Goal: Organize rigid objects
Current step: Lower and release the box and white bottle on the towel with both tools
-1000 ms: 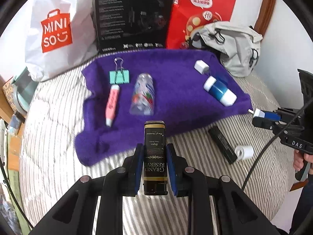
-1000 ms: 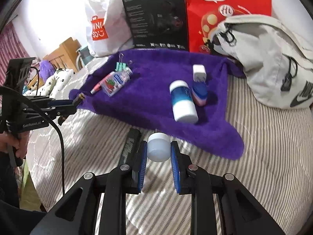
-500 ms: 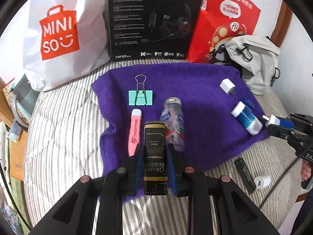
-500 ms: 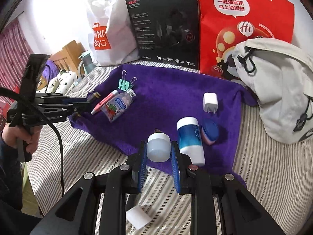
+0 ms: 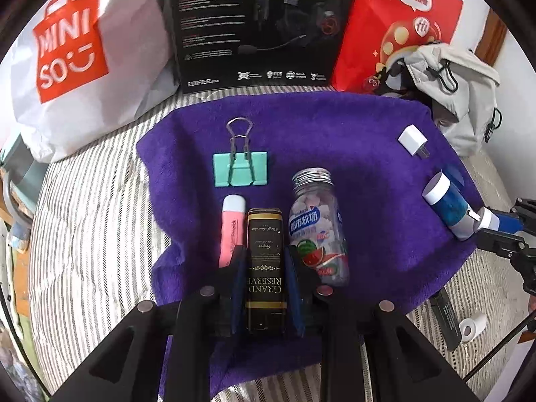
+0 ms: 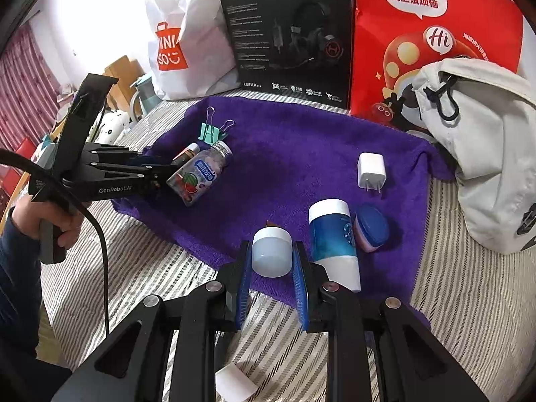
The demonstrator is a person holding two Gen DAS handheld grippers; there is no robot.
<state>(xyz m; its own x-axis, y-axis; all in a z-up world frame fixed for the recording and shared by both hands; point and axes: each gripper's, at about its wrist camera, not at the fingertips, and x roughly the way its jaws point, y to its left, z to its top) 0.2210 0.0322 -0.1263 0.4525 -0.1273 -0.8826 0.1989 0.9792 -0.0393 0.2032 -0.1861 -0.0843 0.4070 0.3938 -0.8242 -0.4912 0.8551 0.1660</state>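
My left gripper is shut on a black "Grand Reserve" tin, held low over the purple towel between a pink highlighter and a candy bottle. A teal binder clip lies beyond them. My right gripper is shut on a small white jar at the towel's near edge, just left of a blue-and-white bottle and a blue-lidded pink case. A white charger lies farther back.
A Miniso bag, a black headset box, a red bag and a grey backpack line the back of the striped bed. A black bar and a white roll lie off the towel, right.
Both grippers have moved forward onto the towel with their loads. The tin now sits between the highlighter and the candy bottle; the jar has come beside the blue-and-white bottle.
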